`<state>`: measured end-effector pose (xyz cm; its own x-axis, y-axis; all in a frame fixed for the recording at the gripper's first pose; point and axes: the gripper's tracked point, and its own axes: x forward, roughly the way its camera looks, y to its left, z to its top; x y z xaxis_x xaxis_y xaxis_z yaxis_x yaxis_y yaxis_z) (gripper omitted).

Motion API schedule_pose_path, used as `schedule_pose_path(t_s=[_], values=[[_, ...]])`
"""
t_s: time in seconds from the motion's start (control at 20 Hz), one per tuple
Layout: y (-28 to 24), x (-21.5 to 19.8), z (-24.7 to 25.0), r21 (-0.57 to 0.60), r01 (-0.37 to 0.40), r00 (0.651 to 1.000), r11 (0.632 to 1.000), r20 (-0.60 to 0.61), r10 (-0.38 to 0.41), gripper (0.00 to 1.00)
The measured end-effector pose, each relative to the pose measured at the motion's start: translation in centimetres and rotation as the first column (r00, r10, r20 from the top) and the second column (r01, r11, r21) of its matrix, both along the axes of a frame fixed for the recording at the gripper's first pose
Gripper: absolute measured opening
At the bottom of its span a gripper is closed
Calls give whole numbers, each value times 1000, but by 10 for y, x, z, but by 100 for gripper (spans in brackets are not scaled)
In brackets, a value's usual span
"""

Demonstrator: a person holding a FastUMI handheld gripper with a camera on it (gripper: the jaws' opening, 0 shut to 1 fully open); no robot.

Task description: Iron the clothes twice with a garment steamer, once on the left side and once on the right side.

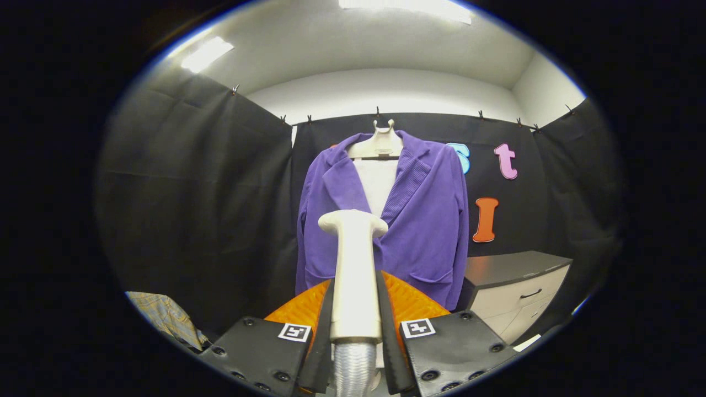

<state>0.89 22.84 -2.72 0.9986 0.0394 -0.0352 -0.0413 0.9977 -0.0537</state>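
- Garment steamer (354,270): pale wand, long axis running straight away from the tool, flat T-shaped head at the far end pointing toward the jacket; ribbed silvery hose (353,366) leaves its near end between the fingers.
- Tool (356,322): both fingers closed against the sides of the steamer handle, gripping it. Each finger block carries a small square black-and-white marker; no readable writing on them.
- Jacket (424,220): purple, hung upright on a pale hanger (378,144) against the black cloth wall, front facing the tool, lapels open over a white panel. It lies beyond the steamer head, apart from it; head lines up with the lower lapel area.
- Orange ribbed surface (411,300): just behind the fingers, below the jacket hem.
- Cabinet (515,286): dark top, pale drawers, beside the jacket.
- Plaid cloth (165,317): low, well apart on the other side.
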Motion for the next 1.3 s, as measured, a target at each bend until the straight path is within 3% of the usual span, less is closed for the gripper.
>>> schedule_pose_path(t_s=[0.55,1.3], values=[[-101,-60,51,-8,108,990,994,97,-106,46],[-143,-92,58,2,110,987,994,115,-110,46]])
